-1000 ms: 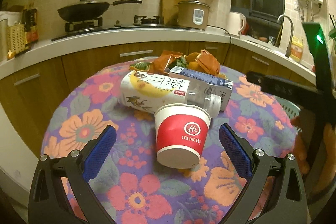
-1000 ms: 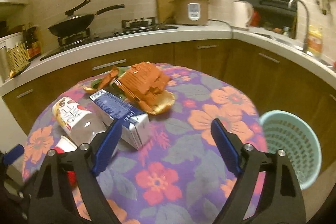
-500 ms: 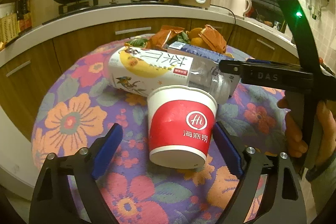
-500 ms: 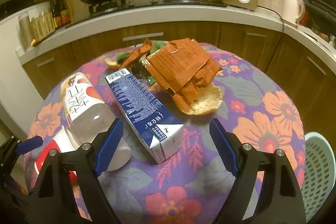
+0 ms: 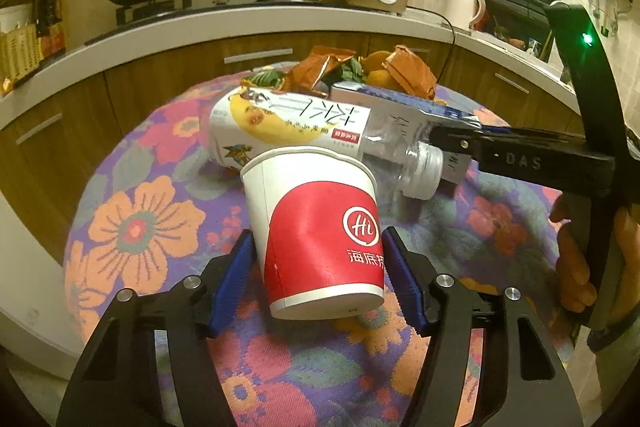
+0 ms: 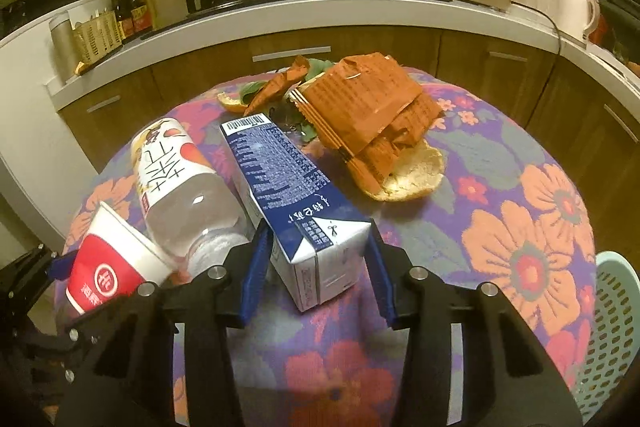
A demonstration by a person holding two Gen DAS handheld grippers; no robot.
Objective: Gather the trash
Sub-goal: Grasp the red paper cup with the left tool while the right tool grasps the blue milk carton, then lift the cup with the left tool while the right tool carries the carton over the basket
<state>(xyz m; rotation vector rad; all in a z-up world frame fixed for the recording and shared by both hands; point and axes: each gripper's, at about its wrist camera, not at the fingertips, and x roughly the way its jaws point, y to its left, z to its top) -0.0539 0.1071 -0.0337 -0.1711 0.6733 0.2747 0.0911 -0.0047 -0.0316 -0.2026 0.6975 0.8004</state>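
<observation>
A red and white paper cup [image 5: 320,239] lies upside-down and tilted on the floral table; my left gripper [image 5: 316,279] is shut on it, and the cup wall is dented between the blue pads. The cup also shows in the right wrist view [image 6: 112,267]. A blue and white carton [image 6: 296,203] lies on its side, and my right gripper [image 6: 316,267] is shut on its near end. A plastic bottle [image 6: 180,187] lies between cup and carton. Orange wrappers [image 6: 364,115], peel [image 6: 408,175] and leaves lie behind.
A light green mesh basket [image 6: 612,339] stands on the floor to the right of the round table [image 6: 528,227]. A kitchen counter [image 6: 280,15] with a wok, stove and rice cooker runs behind the table. The right gripper's body [image 5: 540,155] crosses the left wrist view.
Both grippers have moved forward and closed: the left one onto the paper cup, the right one onto the end of the carton. The cup is now tilted and squeezed.
</observation>
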